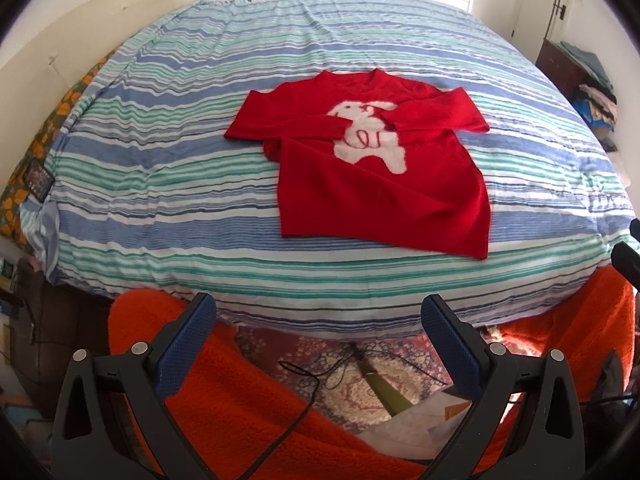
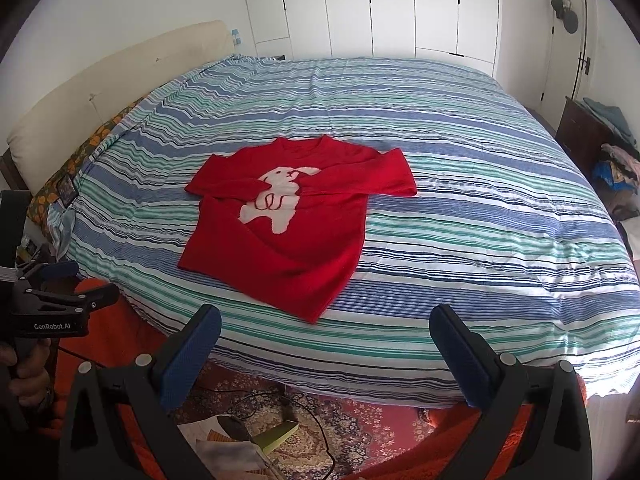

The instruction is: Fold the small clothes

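A small red sweater (image 1: 372, 184) (image 2: 288, 236) with a white animal figure lies flat on the striped bed cover (image 1: 168, 152) (image 2: 480, 208), both sleeves folded in across its chest. My left gripper (image 1: 318, 312) hangs open off the bed's near edge, well short of the sweater's hem, with nothing between its blue pads (image 1: 188, 344). My right gripper (image 2: 324, 330) is open too, just short of the bed's edge near the sweater's lower corner. The left gripper (image 2: 60, 308) also shows at the left of the right wrist view, held in a hand.
A padded headboard (image 2: 100, 100) runs along the left of the bed. White wardrobes (image 2: 380, 8) stand behind it. A dark cabinet with piled clothes (image 2: 600, 148) is at the right. Below the grippers lie an orange blanket (image 1: 256, 408), a patterned rug (image 2: 352, 420), a cable and papers.
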{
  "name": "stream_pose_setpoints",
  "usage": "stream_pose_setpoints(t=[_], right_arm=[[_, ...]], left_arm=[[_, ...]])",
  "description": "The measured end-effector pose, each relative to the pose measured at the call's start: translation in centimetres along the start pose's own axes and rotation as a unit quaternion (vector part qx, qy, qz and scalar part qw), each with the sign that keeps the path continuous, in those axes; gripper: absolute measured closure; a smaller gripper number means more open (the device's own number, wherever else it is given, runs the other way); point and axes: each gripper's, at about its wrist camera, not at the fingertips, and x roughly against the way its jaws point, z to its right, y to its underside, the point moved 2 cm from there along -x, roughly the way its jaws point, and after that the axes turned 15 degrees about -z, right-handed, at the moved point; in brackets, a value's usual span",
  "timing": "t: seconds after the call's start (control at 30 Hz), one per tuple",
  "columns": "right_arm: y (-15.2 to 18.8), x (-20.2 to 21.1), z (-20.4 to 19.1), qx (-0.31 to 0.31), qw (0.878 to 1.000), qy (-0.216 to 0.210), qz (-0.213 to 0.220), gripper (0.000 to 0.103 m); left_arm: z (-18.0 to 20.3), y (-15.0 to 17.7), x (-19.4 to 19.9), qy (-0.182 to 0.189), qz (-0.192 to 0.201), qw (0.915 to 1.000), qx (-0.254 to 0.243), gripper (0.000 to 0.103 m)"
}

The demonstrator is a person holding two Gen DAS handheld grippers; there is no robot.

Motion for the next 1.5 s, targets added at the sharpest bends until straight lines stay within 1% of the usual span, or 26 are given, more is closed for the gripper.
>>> stream_pose_setpoints(t=[0.63, 0.87, 0.97, 1.03, 1.07, 1.13, 1.2, 1.27, 1.33, 1.37, 1.43, 1.47, 1.5], right_arm=[[0.0, -0.1, 0.0, 0.001, 1.000, 0.000, -0.001, 0.000], [0.1, 0.0, -0.4, 0.008, 1.000, 0.002, 0.001, 0.000], [0.1, -0.2, -0.3, 0.023, 1.000, -0.005, 0.015, 0.000], [-0.1, -1.3, 0.2, 0.044, 0.998, -0.023, 0.034, 0.000], [-0.3, -2.5, 0.6, 0.050, 0.998, -0.035, 0.029, 0.000], [-0.6, -5.6, 1.6, 0.049, 0.997, -0.063, 0.004, 0.000], [-0.8, -8.5, 2.3, 0.043, 0.994, -0.092, -0.025, 0.000], [-0.8, -10.8, 2.4, 0.039, 0.991, -0.118, -0.043, 0.000], [-0.7, -12.6, 2.3, 0.031, 0.986, -0.153, -0.050, 0.000], [-0.7, -13.4, 2.3, 0.022, 0.983, -0.174, -0.052, 0.001], [-0.7, -15.2, 2.7, -0.006, 0.976, -0.212, -0.059, 0.001], [-0.8, -15.9, 3.0, -0.019, 0.972, -0.226, -0.064, 0.001], [-0.8, -16.8, 3.2, -0.031, 0.968, -0.240, -0.069, 0.002]], left_arm=[[0.1, 0.1, 0.0, -0.005, -0.001, 1.0000, -0.003, 0.001], [-0.8, -0.3, -0.7, 0.013, -0.004, 0.9999, 0.008, 0.001], [-2.2, -1.7, -2.2, 0.032, 0.021, 0.9992, 0.010, 0.001], [-3.9, -3.3, -5.1, 0.057, 0.022, 0.9979, 0.020, 0.001], [-4.9, -4.1, -6.9, 0.074, 0.014, 0.9968, 0.027, 0.001], [-6.7, -5.6, -10.7, 0.107, -0.019, 0.9932, 0.044, 0.001], [-8.1, -6.7, -13.7, 0.134, -0.040, 0.9885, 0.057, 0.001], [-8.5, -7.6, -16.0, 0.149, -0.052, 0.9858, 0.057, 0.002], [-8.4, -8.4, -17.8, 0.148, -0.058, 0.9858, 0.054, 0.002], [-8.3, -8.8, -18.5, 0.153, -0.060, 0.9848, 0.056, 0.004], [-8.3, -9.6, -19.7, 0.173, -0.066, 0.9804, 0.067, 0.012], [-8.2, -10.0, -20.0, 0.181, -0.065, 0.9789, 0.069, 0.017], [-7.9, -10.3, -20.2, 0.188, -0.062, 0.9780, 0.067, 0.020]])
